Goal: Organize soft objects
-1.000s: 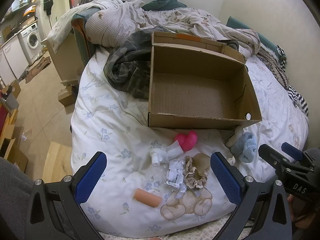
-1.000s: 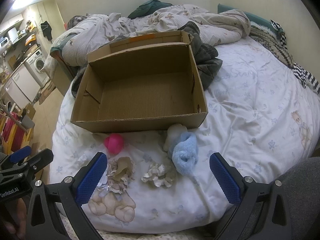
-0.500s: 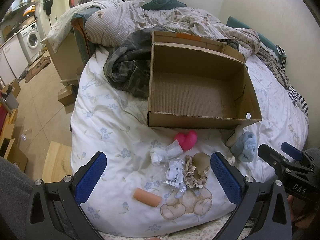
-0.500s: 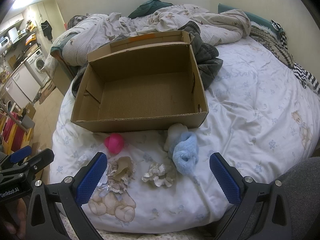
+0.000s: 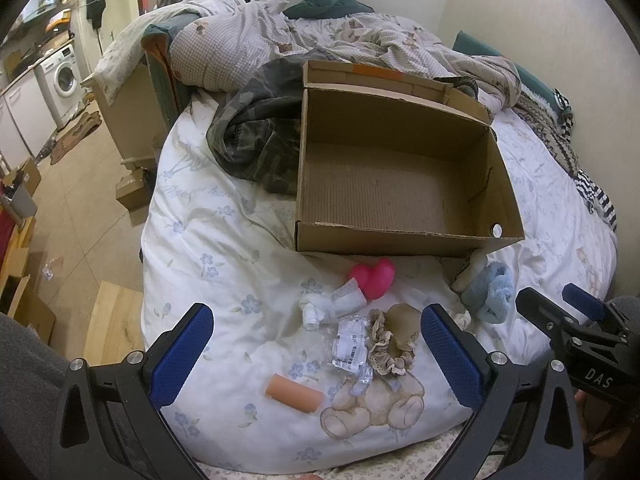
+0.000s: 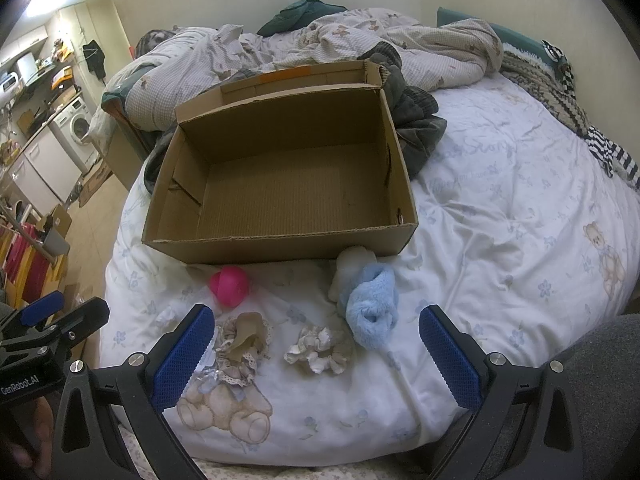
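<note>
Left gripper (image 5: 316, 356) and right gripper (image 6: 316, 354) hovering wide apart, gripping nothing, over fluffy blue sock (image 6: 374, 312), frilly scrunchies, corrugated cardboard box (image 6: 280, 184).

**Bed and what lies on it**

Bed (image 5: 208, 240) covered by a white quilt with blue flowers and teddy-bear print. On it: open cardboard box (image 5: 400, 240), nothing inside. Just before the box's near wall: pink heart-shaped toy (image 5: 374, 278), light blue fuzzy sock (image 6: 372, 306) touching a white one (image 6: 352, 264). Nearer: beige lace scrunchie (image 5: 394, 338), white scrunchie (image 6: 318, 350), clear plastic wrapper (image 5: 350, 348), small white bundle (image 5: 332, 306), peach cylinder (image 5: 294, 392). Behind the box: camouflage garment (image 5: 256, 136), rumpled checked duvet (image 5: 360, 44).
</note>
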Motion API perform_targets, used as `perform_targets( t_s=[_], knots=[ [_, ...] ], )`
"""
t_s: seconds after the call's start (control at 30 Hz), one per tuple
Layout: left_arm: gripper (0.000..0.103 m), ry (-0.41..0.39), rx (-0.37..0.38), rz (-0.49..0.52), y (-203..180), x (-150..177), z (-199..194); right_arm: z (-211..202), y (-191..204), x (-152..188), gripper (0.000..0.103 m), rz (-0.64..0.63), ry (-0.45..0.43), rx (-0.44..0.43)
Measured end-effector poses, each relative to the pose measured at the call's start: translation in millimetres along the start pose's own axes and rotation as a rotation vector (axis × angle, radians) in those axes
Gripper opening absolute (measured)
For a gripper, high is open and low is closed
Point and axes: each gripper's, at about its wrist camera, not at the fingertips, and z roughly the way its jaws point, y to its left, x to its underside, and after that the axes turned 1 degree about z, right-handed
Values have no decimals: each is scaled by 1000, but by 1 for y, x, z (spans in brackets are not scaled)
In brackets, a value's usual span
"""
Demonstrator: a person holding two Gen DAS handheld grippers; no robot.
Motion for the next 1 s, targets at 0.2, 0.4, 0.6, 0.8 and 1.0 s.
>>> perform_targets(
  t_s=[0.2, 0.4, 0.6, 0.8, 1.0],
  knots=[
    [103, 13, -3, -3, 1, 5, 2, -1, -1, -3, 103, -1, 11, 3],
    [103, 90, -69, -69, 22, -5, 12, 15, -7, -20, 103, 25, 124, -72],
    [103, 300, -106, -141, 46, 6, 48, 41, -19, -41, 103, 65, 249, -104],
    [86, 502, -52, -235, 49, 35, 85, 70, -28, -43, 103, 75, 313, -78],
    [60, 626, -21, -352, 43, 66, 121, 92, -48, -33, 103, 145, 338, -62]
  ],
)
